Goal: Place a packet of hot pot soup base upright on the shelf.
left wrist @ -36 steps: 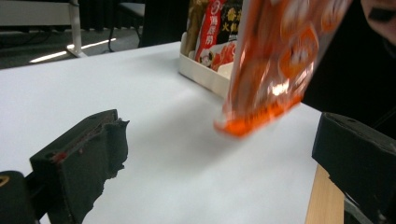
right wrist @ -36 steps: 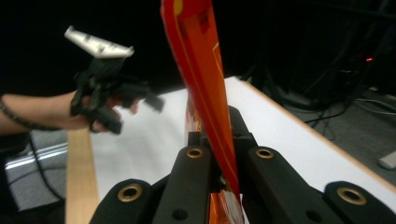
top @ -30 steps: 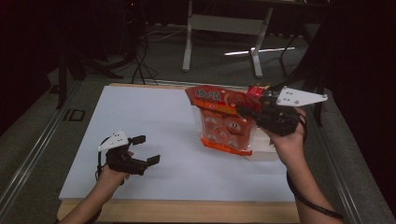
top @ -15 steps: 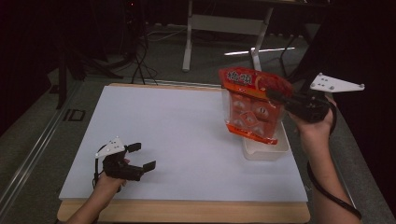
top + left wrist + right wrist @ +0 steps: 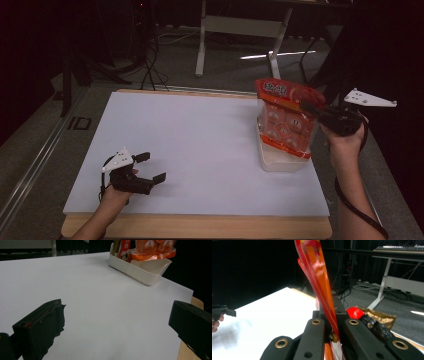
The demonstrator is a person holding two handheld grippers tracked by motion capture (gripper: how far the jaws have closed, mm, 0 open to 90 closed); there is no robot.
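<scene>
While the right gripper (image 5: 311, 111) is clamping an orange snack bag (image 5: 286, 120) over the white bin (image 5: 280, 161), that bag is hiding the bin's contents. Far left, the left gripper (image 5: 150, 168) is resting open on the white tabletop (image 5: 200, 140).

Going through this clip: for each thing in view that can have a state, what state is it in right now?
orange snack bag: held upright, top edge pinched, bottom at the bin's rim.
white bin: open-topped, on the table's right side, already holding other packets.
right gripper: shut on the bag's edge.
left gripper: open, empty, low over the white sheet.
</scene>
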